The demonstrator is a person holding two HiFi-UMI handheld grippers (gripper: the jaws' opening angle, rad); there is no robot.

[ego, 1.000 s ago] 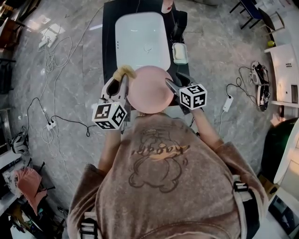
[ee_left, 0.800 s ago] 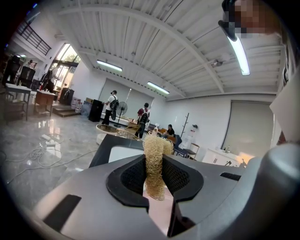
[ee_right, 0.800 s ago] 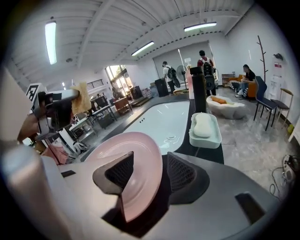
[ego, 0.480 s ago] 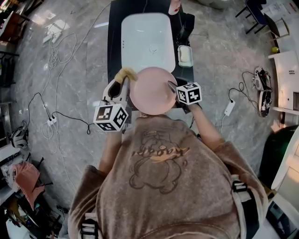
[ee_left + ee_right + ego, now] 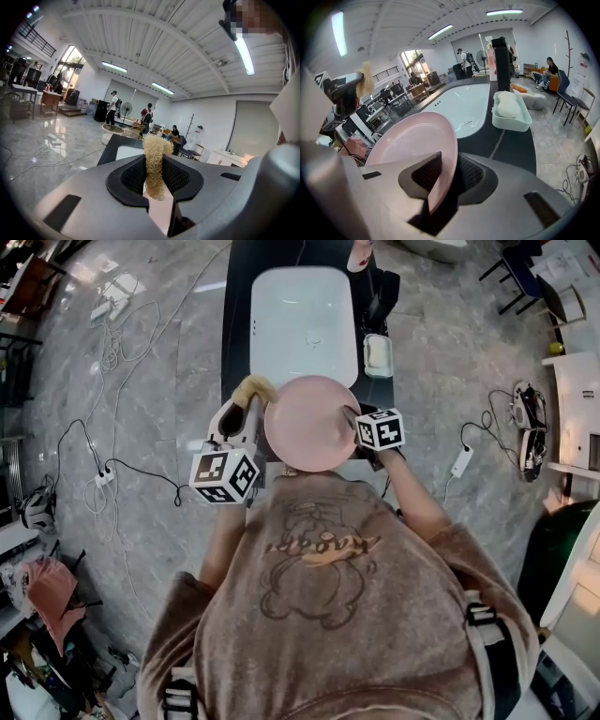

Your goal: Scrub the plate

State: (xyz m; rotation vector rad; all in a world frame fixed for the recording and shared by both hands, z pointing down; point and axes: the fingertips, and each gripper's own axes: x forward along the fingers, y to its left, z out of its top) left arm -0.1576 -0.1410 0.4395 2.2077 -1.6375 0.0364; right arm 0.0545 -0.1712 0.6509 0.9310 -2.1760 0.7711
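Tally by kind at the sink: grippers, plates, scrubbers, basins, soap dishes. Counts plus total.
Grippers: 2 (left gripper pinching the loofah scrubber; right gripper, jaws have just been closing, pink plate rim between them)
Plates: 1
Scrubbers: 1
Basins: 1, white basin
Soap dishes: 1, soap dish
Total: 6

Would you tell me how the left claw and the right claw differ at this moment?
The left claw is clamped on a tan scrubber; the right claw has just been closing, with the rim of the pink plate between its jaws, firm contact unclear. The left points nearly level, the right slopes downward. Both flank the plate.
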